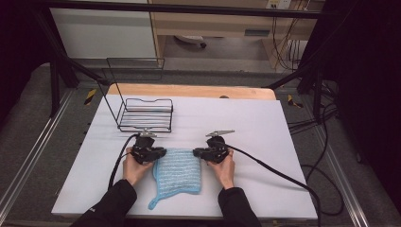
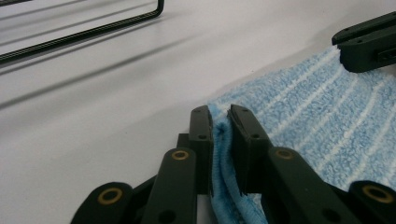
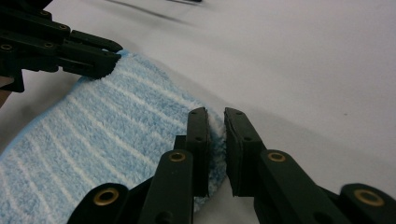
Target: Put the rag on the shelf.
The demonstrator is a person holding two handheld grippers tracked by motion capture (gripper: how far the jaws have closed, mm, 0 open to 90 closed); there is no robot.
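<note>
High view: my left gripper and right gripper fingers each pinch a far corner of the blue towel, probably to lift or fold it; wire rack at 11 o'clock.

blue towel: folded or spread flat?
Folded. The left gripper view shows two layers of the blue striped towel pinched between the left hand-held gripper jaws.

The cloth is light blue with thin white stripes. The table is white; at its 11 o'clock corner, the wire rack is black.
</note>
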